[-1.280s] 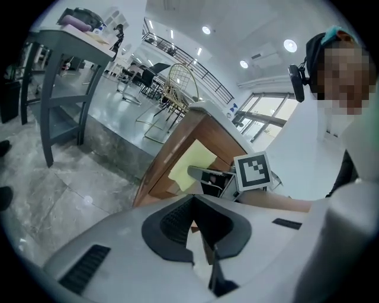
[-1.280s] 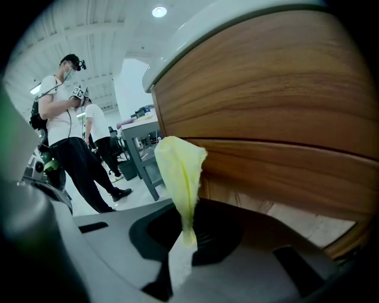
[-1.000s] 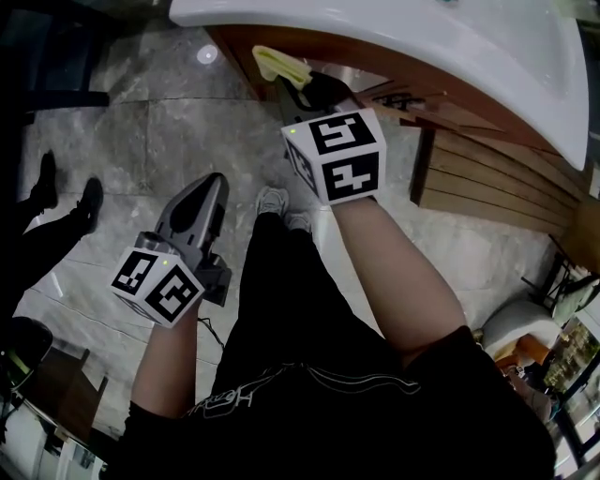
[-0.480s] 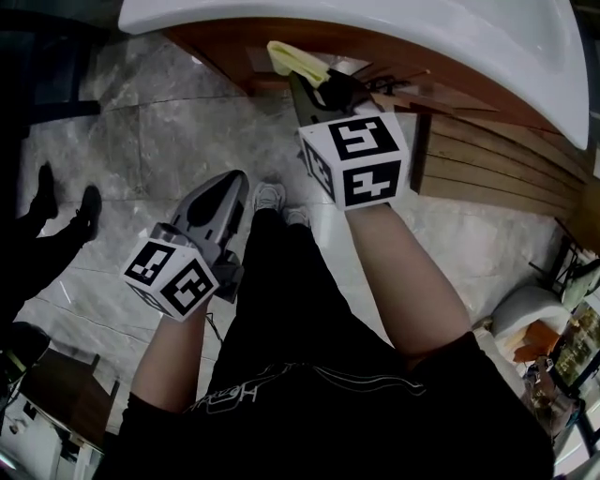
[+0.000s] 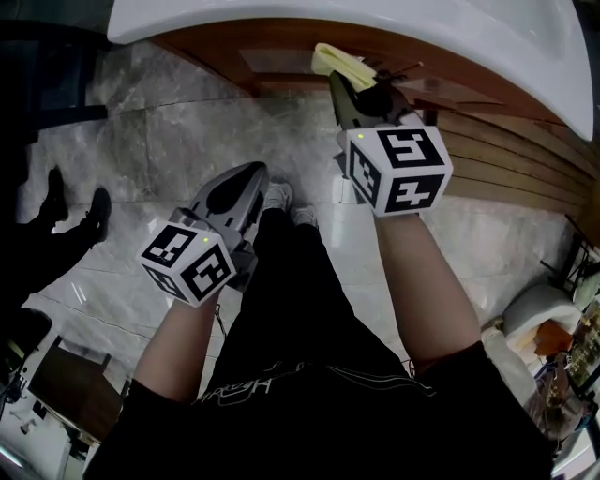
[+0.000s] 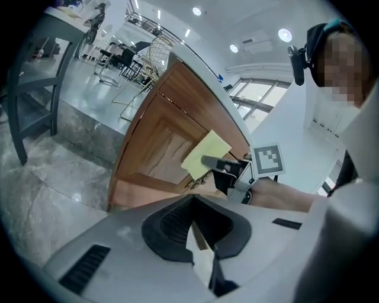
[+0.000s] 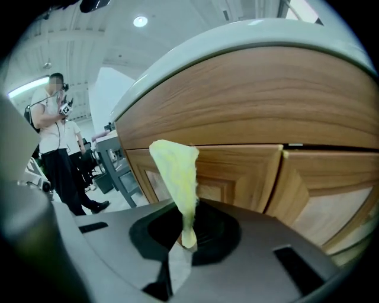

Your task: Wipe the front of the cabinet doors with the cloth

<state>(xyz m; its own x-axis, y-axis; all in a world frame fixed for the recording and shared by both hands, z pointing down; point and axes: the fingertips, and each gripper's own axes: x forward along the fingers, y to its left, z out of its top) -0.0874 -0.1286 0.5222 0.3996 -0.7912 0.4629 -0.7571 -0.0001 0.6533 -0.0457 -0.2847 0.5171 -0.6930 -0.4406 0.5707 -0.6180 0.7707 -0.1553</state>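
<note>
A yellow cloth [image 7: 176, 177] stands up from my right gripper [image 7: 185, 234], whose jaws are shut on its lower end. In the head view the cloth [image 5: 343, 64] lies against the wooden cabinet door [image 5: 281, 58] under the white countertop [image 5: 375, 19], with the right gripper [image 5: 361, 89] just behind it. The left gripper view shows the cloth [image 6: 204, 154] flat on the panelled door [image 6: 163, 148]. My left gripper [image 5: 246, 187] hangs lower over the floor, away from the cabinet, its jaws shut on nothing [image 6: 198, 234].
A grey marble floor [image 5: 159, 150] runs in front of the cabinet. A second door [image 7: 331, 195] adjoins on the right. Another person [image 7: 56, 154] stands at the far left beside a grey table [image 7: 115, 163]. Slatted wood panels [image 5: 506, 169] lie to the right.
My right gripper has slid the cloth rightward along the cabinet front. The left gripper has drifted right and a little up.
</note>
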